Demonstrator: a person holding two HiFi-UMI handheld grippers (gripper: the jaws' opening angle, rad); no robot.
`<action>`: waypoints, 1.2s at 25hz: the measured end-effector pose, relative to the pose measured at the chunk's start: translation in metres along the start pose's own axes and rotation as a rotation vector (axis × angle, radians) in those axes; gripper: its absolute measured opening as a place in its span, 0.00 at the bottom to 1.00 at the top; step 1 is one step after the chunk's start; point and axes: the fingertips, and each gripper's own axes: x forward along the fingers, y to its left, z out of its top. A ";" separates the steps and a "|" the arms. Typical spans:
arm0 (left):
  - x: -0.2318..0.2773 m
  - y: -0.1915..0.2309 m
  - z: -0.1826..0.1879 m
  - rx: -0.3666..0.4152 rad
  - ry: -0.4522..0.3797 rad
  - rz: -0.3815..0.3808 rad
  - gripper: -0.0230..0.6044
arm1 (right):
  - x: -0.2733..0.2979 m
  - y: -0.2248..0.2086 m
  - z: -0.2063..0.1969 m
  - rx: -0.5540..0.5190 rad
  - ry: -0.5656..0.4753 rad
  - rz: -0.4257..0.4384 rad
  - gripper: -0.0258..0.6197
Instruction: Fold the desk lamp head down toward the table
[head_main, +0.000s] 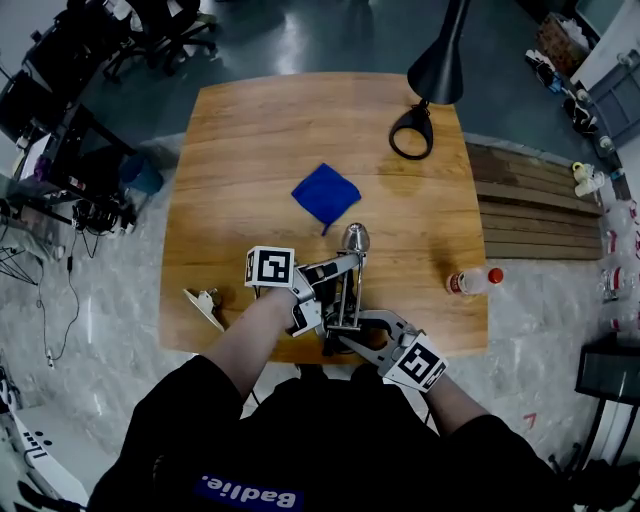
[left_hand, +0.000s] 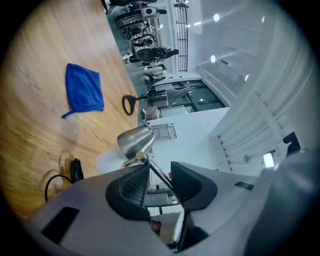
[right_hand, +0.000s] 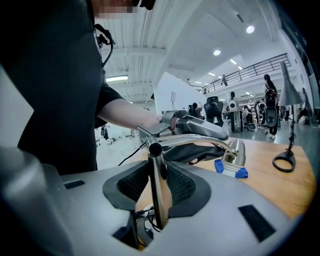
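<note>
Desk lamp (left_hand: 136, 142), of polished metal, is found at the near edge of the wide wooden table (head_main: 240, 150), just in front of the person, and both claws are brought to it. A black lamp (head_main: 440, 62) with a ring-shaped foot is set at the far right of the table. The right claw (right_hand: 159, 167) is clenched on the desk lamp's upright post (right_hand: 159, 200), which is pressed by a ribbed pad on either side. The left claw (left_hand: 159, 172) is released: its pads are spread much wider than the thin upper arm (left_hand: 161, 177) that is passed between them. The upper arm is bent over toward the far side, and the lamp head (head_main: 356, 238) is carried at its end, above the tabletop. A crumpled blue cloth (head_main: 326, 193) is laid near the middle of the table, just beyond the lamp head and apart from it. A clear bottle (head_main: 474, 281) with a red cap is laid on its side near the right edge. A small pale object (head_main: 205, 303) is left at the near left edge, and a black cable (left_hand: 76, 170) is seen on the wood beside the desk lamp.
</note>
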 end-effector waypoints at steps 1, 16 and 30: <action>0.000 0.002 -0.001 -0.011 0.001 0.003 0.25 | 0.000 0.000 0.000 -0.001 0.001 0.002 0.21; -0.001 0.022 -0.010 -0.132 -0.004 0.011 0.26 | 0.002 0.001 -0.002 -0.008 0.005 0.013 0.21; -0.001 0.021 -0.012 -0.154 0.020 0.028 0.26 | 0.003 0.002 -0.003 0.006 0.015 0.037 0.21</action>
